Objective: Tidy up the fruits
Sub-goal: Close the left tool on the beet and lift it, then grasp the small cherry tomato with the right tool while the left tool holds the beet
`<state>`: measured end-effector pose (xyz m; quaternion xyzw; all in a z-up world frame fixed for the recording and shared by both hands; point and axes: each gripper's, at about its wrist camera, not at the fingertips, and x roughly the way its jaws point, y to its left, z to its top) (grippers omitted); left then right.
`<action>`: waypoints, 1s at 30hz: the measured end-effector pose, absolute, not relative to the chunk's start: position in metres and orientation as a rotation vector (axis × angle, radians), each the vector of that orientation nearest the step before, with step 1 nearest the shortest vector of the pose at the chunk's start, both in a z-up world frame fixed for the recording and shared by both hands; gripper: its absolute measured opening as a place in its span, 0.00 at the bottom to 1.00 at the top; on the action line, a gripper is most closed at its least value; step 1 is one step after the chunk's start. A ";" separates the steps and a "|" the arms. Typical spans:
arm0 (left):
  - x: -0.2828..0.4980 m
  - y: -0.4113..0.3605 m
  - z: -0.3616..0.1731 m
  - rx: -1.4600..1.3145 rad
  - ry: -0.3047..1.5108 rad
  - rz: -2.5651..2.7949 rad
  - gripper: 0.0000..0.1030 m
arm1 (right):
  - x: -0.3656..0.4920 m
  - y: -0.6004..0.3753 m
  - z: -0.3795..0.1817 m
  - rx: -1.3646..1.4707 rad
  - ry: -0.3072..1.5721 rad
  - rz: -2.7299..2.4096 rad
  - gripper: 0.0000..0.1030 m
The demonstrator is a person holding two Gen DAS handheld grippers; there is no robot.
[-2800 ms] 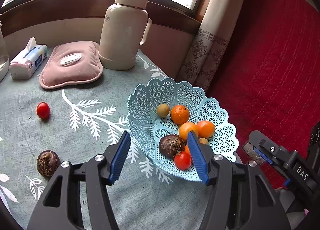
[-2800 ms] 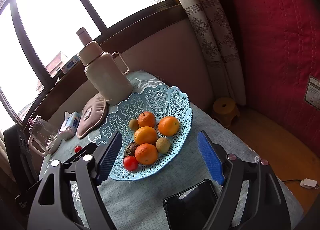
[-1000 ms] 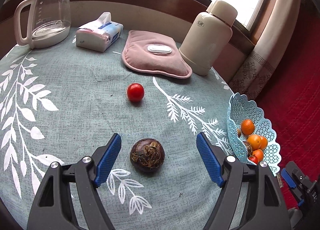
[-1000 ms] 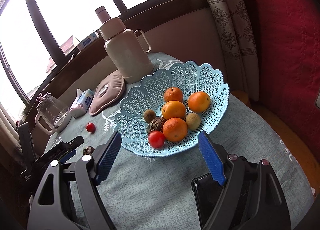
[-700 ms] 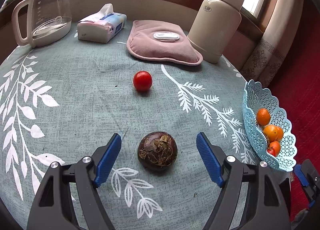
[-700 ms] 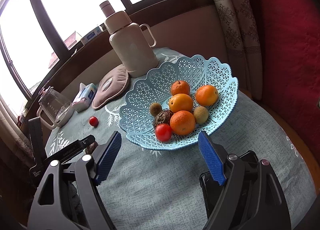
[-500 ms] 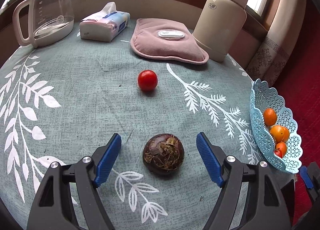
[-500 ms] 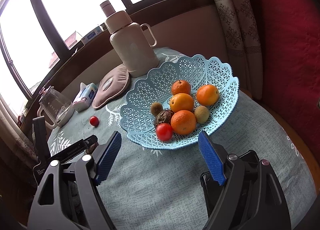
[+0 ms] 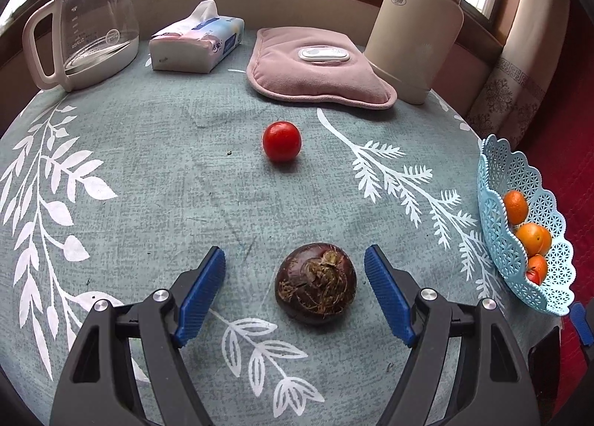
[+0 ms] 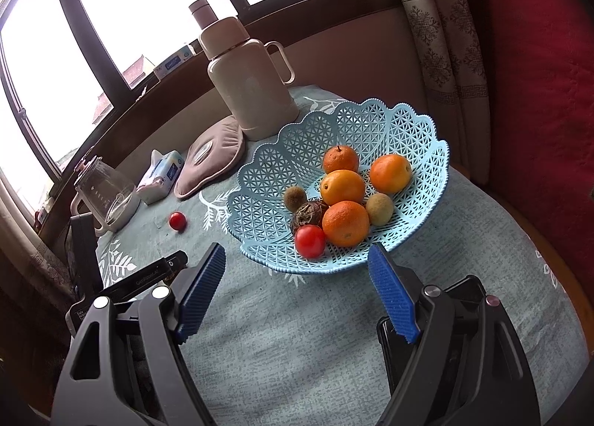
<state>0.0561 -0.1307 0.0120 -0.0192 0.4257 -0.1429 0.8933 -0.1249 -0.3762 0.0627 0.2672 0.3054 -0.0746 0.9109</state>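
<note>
- Dark brown husky round fruit (image 9: 316,283) lies on the counter (image 9: 148,173) between the left tongs (image 9: 295,290), spread wide, not touching: lined up for pickup.
- Small red tomato (image 9: 281,141) loose beyond.
- Pale blue lattice plastic basket (image 10: 415,129) collects the oranges; right tongs (image 10: 297,292) spread, empty, near its rim.

Bright daylight pours through dark-framed windows (image 10: 148,17) beside a patterned curtain (image 10: 445,36) and red quilted upholstery (image 10: 538,73).
</note>
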 end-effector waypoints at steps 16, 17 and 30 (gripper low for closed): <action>0.038 -0.136 0.013 0.040 0.848 -0.344 0.42 | -0.128 -0.376 0.061 0.552 0.633 -0.167 0.78; 0.037 -0.133 0.014 0.034 0.845 -0.341 0.42 | -0.128 -0.375 0.061 0.551 0.633 -0.167 0.78; 0.019 -0.082 0.039 -0.025 0.749 -0.255 0.42 | -0.102 -0.344 0.078 0.477 0.630 -0.119 0.78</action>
